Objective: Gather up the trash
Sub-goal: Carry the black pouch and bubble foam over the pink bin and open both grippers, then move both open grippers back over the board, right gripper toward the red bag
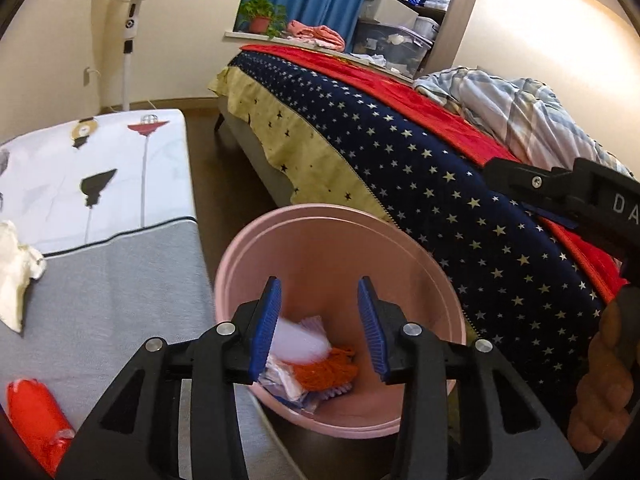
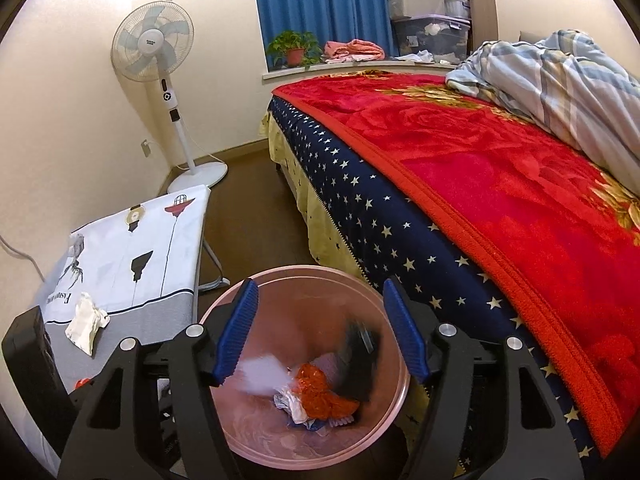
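A pink bin stands on the floor between the small table and the bed; it also shows in the right wrist view. Inside lie an orange wrapper and white and bluish scraps. A blurred white piece and a blurred dark object are in mid-air inside the bin. My left gripper is open and empty above the bin. My right gripper is open and empty above it too. A crumpled white wrapper and a red packet lie on the table.
The small table with a white and grey cloth is at left. The bed with a red blanket and starred sheet is at right. A standing fan is in the far corner. Dark floor runs between table and bed.
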